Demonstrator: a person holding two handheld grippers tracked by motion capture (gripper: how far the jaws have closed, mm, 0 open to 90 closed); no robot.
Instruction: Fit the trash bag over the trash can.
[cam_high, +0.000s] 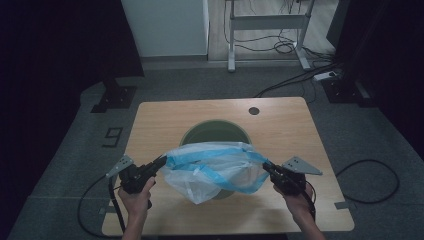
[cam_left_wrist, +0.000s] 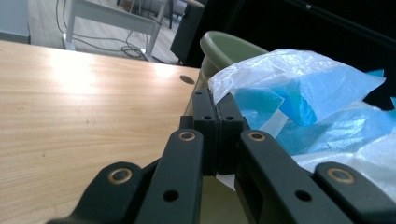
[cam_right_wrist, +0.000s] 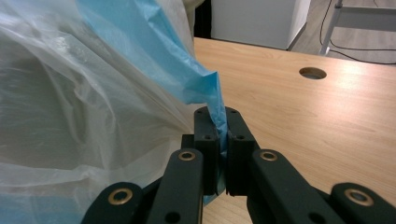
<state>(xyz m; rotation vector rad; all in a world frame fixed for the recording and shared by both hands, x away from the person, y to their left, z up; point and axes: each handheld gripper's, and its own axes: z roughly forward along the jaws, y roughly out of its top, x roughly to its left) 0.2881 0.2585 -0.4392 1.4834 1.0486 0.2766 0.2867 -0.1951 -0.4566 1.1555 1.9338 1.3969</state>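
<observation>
With each hand-held gripper, left and right, pinching the blue rim of the plastic bag stretched above the green bin on the counter, keep both pinches firm and the mouth wide, I judge, while lowering it over the bin.

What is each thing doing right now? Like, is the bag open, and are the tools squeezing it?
Plastic bag: held up and stretched between the two tools over the bin, mouth partly spread, not yet fitted on the rim.
Green bin: upright on the table, open, partly covered by the bag.
Left tool: shut on the bag's edge.
Right tool: shut on the bag's blue edge.
Table: bare wood around the bin.
</observation>
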